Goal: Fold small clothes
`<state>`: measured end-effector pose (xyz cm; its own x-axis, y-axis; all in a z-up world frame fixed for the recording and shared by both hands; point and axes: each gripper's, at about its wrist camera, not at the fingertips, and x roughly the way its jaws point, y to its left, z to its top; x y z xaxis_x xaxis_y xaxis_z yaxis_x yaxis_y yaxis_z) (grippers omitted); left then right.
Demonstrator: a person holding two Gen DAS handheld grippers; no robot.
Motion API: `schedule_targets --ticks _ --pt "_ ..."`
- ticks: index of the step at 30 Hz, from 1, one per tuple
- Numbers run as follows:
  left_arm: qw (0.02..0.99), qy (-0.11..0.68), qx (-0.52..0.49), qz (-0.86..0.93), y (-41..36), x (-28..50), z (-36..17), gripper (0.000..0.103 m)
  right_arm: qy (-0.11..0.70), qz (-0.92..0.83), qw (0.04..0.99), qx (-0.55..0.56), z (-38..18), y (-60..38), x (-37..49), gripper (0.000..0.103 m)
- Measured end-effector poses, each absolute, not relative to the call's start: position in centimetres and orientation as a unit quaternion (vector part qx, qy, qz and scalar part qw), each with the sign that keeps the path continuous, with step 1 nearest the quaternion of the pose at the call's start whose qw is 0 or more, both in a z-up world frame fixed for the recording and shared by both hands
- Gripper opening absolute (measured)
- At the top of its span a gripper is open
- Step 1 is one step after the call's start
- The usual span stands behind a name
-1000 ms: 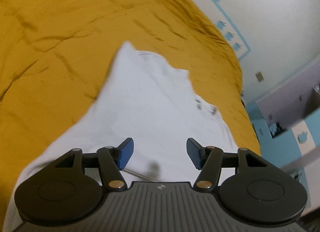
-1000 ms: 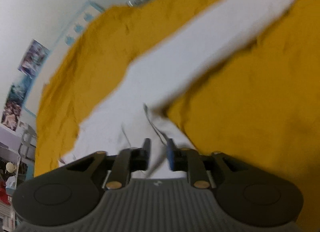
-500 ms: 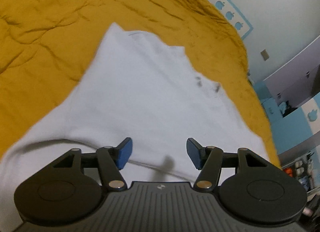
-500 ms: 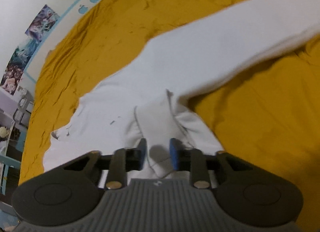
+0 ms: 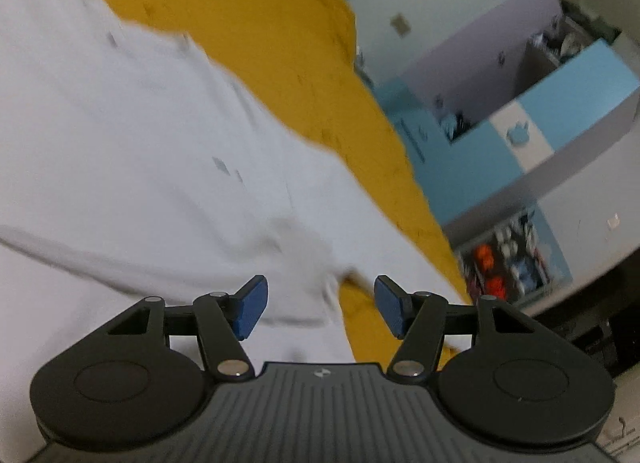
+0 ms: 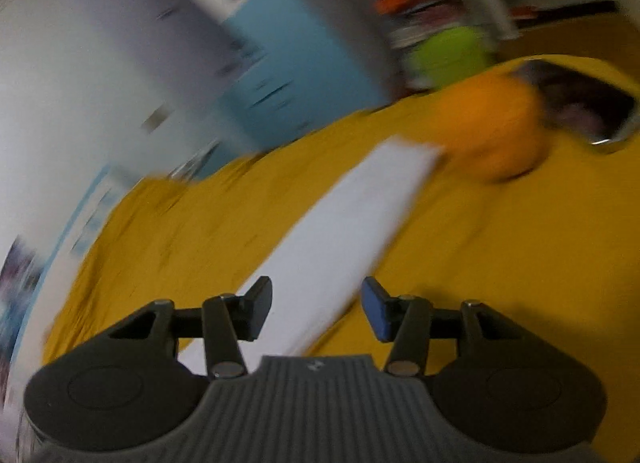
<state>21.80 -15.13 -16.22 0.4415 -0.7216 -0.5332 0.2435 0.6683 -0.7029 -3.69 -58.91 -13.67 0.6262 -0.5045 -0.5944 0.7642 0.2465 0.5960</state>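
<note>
Left wrist view, blurred: the left tongs [image 5: 320, 307] stand wide apart, blue pads bare, nothing pressed between them. The white cloth garment [image 5: 140, 167], soft and creased, lies flat on the mustard-yellow bed cover [image 5: 280, 43] and fills the frame from 9 o'clock through to the centre. A thick folded edge of the garment runs from 9 o'clock toward the tongs, and its lower border passes behind the gap between the pads; whether the cloth touches either pad cannot be told. A wedge of yellow cover shows just beside the right-hand pad. At 2 to 3 o'clock, beyond the bed edge, stands a light-blue and white cabinet [image 5: 540, 111] with an open compartment, and below it a shelf of small orange and white items [image 5: 504, 263], too blurred to identify.

Right wrist view, heavily blurred: the right tongs [image 6: 316, 311] have just been opening and stand at a moderate gap, pads clear. A long white strip of the same garment runs from behind the gap up toward 1 o'clock across the yellow cover, not gripped. Near its far end, at 2 o'clock, sits a rounded orange object [image 6: 492, 127], with a dark object [image 6: 580, 111] just beside it at 3 o'clock. A bright-green object [image 6: 448, 51] shows at 1 o'clock beyond the bed.
</note>
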Motion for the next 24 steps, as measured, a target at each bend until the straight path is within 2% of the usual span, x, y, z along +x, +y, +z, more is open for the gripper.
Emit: schedule_targets --ticks 7,12,17,19,20,21,24 --pt "0.795 0.473 -0.236 -0.298 -19.2 22.5 -18.1 0.071 0.110 -0.438 0.738 0.502 -16.5 -63.4 -4.6 0.046" --pt "0.791 0.486 -0.227 -0.294 -20.3 22.6 -19.1 0.071 0.110 -0.450 0.735 0.495 -17.6 -65.6 -1.9 0.053" --pt "0.796 0.484 -0.208 -0.298 -20.9 22.3 -19.1 0.071 0.102 -0.454 0.736 0.491 -18.2 -67.6 -1.8 0.052" --pt "0.797 0.483 -0.206 -0.299 -20.9 22.3 -19.0 0.071 0.103 -0.448 0.741 0.489 -18.2 -67.7 -1.8 0.037" --pt "0.796 0.483 -0.208 -0.299 -20.8 22.3 -18.9 0.071 0.106 -0.449 0.742 0.487 -18.2 -67.8 -2.0 0.013" --pt "0.796 0.483 -0.209 -0.299 -20.7 22.3 -18.8 0.071 0.107 -0.450 0.741 0.487 -18.2 -67.9 -2.0 0.009" --pt "0.792 0.486 -0.216 -0.300 -20.4 22.5 -18.9 0.071 0.102 -0.448 0.746 0.483 -18.1 -67.8 -2.3 0.008"
